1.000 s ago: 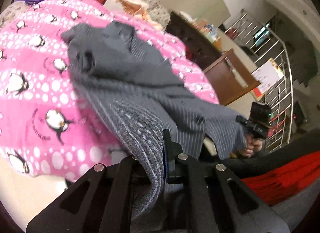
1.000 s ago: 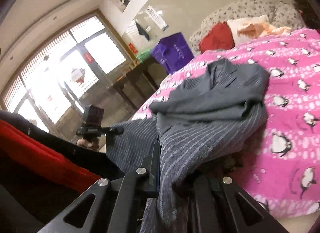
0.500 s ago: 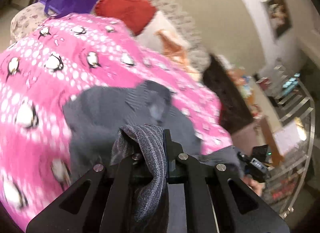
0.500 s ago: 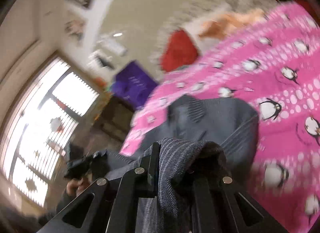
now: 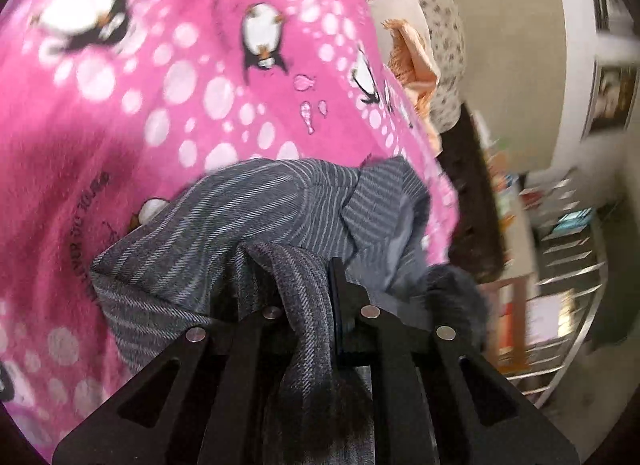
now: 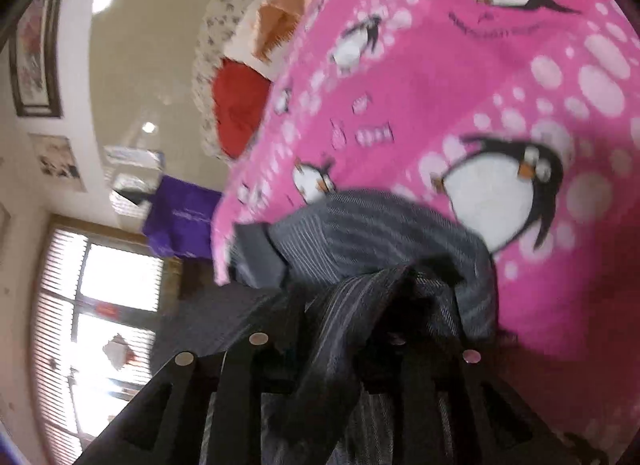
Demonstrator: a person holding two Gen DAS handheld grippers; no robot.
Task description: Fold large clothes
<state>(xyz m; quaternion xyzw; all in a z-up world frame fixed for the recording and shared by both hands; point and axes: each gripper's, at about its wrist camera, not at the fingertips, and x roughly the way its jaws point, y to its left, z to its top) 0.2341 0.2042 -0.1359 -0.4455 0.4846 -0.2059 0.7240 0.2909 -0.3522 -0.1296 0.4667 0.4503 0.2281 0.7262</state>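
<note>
A grey pinstriped jacket (image 5: 272, 205) lies bunched on a pink penguin-print blanket (image 5: 168, 77). My left gripper (image 5: 316, 289) is shut on a fold of the jacket, which hangs down between its fingers. In the right wrist view the same jacket (image 6: 372, 233) lies folded over on the blanket (image 6: 500, 77). My right gripper (image 6: 384, 297) is shut on another edge of it, close above the blanket. Both views are blurred.
A red cushion (image 6: 240, 105), an orange cloth (image 6: 288, 21) and a flowered sofa back (image 5: 444, 25) lie beyond the blanket. A purple bag (image 6: 180, 221) and a bright window (image 6: 104, 305) are to the left. A dark cabinet (image 5: 476, 201) and metal railing (image 5: 568, 265) are on the right.
Both grippers have carried the jacket's lower edge forward over the blanket and down toward its collar end. The jacket now lies doubled over and the blanket fills both views.
</note>
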